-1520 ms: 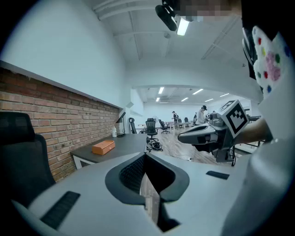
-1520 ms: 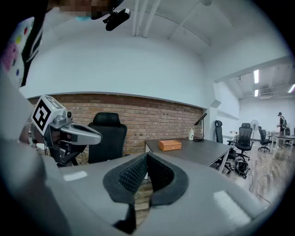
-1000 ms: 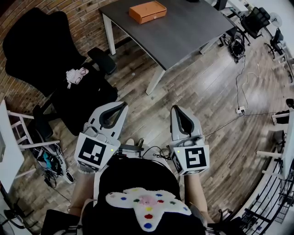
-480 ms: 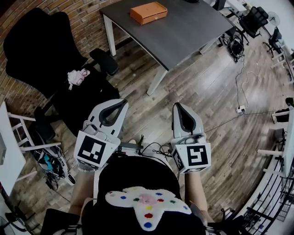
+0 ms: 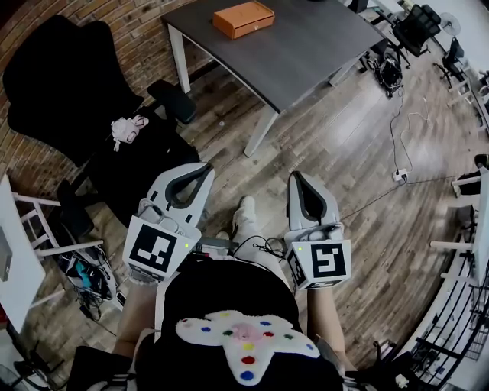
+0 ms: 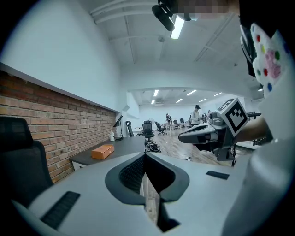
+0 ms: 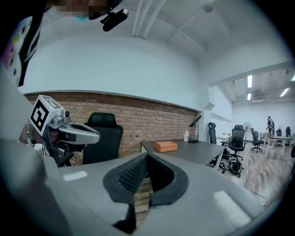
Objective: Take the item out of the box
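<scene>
Two grippers are hovering side by side before the person: the left gripper [image 5: 200, 172] and the right gripper [image 5: 295, 179], each with its jaws pressed together on nothing, above the wooden floor [image 5: 336, 160]. Beyond them, one black chair [image 5: 69, 84] by the brick wall is carrying one small plush toy [image 5: 127, 127]. Farther on, one grey table [image 5: 306, 53] is bearing one orange box [image 5: 244, 18], lying closed and well apart from both grippers. Only the gripper views are showing one white bottle [image 7: 185, 135] at the table's far end and a person [image 6: 197, 113] standing in the distant office.
</scene>
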The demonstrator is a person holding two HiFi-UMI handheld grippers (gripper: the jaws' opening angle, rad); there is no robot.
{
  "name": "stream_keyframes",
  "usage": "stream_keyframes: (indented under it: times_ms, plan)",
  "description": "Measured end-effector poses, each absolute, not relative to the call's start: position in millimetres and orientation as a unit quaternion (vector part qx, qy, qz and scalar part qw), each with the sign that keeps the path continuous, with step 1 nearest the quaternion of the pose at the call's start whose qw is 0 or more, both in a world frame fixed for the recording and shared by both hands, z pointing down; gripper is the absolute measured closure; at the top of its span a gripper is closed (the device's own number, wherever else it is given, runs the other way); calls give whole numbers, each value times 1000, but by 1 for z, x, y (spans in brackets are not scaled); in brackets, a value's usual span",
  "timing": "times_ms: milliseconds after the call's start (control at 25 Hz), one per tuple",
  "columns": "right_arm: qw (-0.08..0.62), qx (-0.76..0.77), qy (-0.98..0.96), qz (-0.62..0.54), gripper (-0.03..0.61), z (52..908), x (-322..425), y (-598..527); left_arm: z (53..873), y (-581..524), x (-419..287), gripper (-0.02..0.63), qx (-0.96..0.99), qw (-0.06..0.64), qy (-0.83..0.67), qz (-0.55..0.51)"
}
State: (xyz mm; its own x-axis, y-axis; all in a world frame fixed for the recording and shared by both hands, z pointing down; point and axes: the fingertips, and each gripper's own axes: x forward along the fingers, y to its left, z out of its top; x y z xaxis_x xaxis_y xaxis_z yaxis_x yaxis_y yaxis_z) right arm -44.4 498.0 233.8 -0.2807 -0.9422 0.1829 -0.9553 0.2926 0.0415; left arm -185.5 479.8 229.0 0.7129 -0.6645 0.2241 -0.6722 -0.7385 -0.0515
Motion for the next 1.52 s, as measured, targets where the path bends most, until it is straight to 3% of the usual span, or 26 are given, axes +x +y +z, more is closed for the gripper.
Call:
stream_keyframes:
  times_ms: [1520]
  plan:
    - [79, 552, -829, 34, 569, 233, 44, 267, 221, 265, -98, 609, 906, 3, -408, 116]
